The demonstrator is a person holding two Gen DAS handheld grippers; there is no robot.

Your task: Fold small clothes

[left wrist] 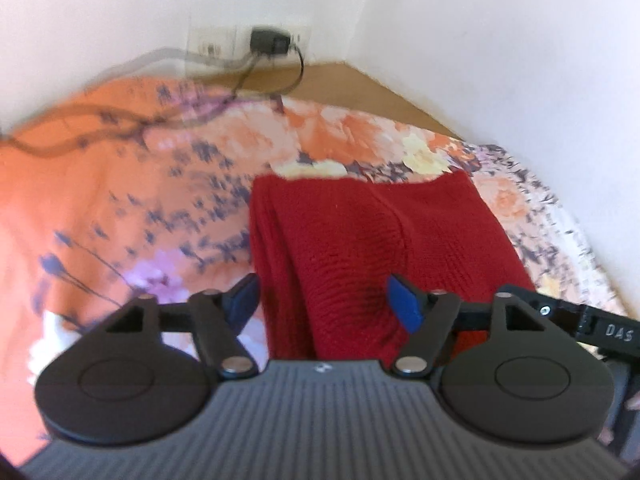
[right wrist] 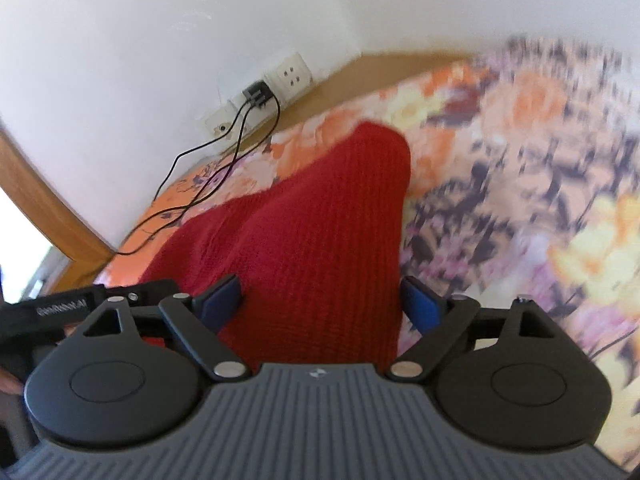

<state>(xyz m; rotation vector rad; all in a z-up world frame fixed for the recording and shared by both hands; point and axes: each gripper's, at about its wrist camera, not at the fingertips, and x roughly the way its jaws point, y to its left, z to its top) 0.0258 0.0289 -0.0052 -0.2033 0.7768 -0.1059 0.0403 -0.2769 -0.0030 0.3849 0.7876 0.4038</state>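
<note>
A red knitted garment (left wrist: 360, 240) lies folded into a long strip on an orange floral bedspread (left wrist: 100, 208). In the left wrist view my left gripper (left wrist: 326, 304) is open above the near end of the strip, its blue pads (left wrist: 404, 304) wide apart over the knit. The right wrist view has the same red garment (right wrist: 320, 240) running away from the camera toward the wall. My right gripper (right wrist: 326, 304) is open too, its fingers straddling the near end of the strip. Neither gripper holds cloth. The garment's near edge is hidden under the gripper bodies.
The floral bedspread (right wrist: 520, 180) covers the bed. A wooden bed frame (left wrist: 360, 84) meets white walls at the corner. Wall sockets (right wrist: 288, 76) hold a black charger (left wrist: 268, 42) whose cables (right wrist: 208, 172) trail over the bedspread. The other gripper's black body (left wrist: 600, 328) sits at the right edge.
</note>
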